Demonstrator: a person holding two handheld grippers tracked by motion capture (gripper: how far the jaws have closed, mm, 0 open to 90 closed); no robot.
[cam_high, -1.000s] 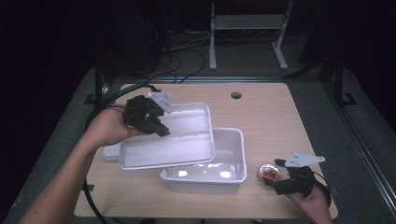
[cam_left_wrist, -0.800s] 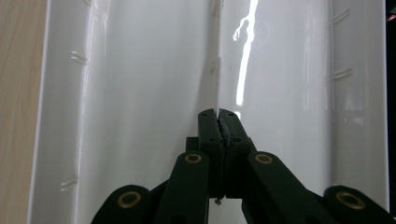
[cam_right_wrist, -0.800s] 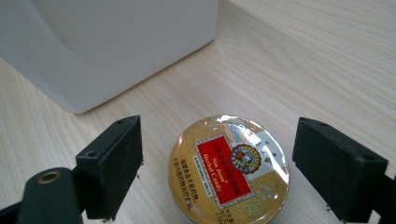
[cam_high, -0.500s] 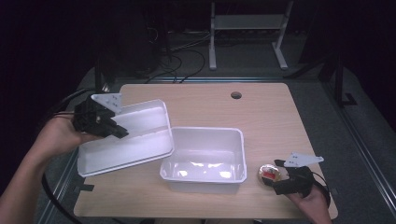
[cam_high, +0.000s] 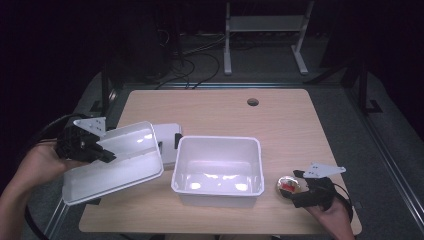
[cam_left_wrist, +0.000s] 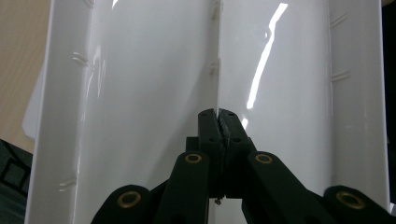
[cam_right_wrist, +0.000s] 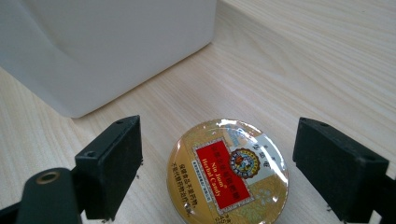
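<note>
While fingers (cam_left_wrist: 218, 122) pinch lid (cam_high: 115, 160), tin (cam_right_wrist: 229, 170) sits free.

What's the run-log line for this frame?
left gripper: shut on lid, held at table's left edge | right gripper: open, astride candy tin | bin: uncovered | tin: on table, right of bin

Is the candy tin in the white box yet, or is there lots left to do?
Not yet. The lid is off the white box; the left gripper pinches its rib at the table's left edge. The candy tin sits on the table between the right gripper's open jaws, ungrabbed. Probably left: grab, drop in, close.
</note>
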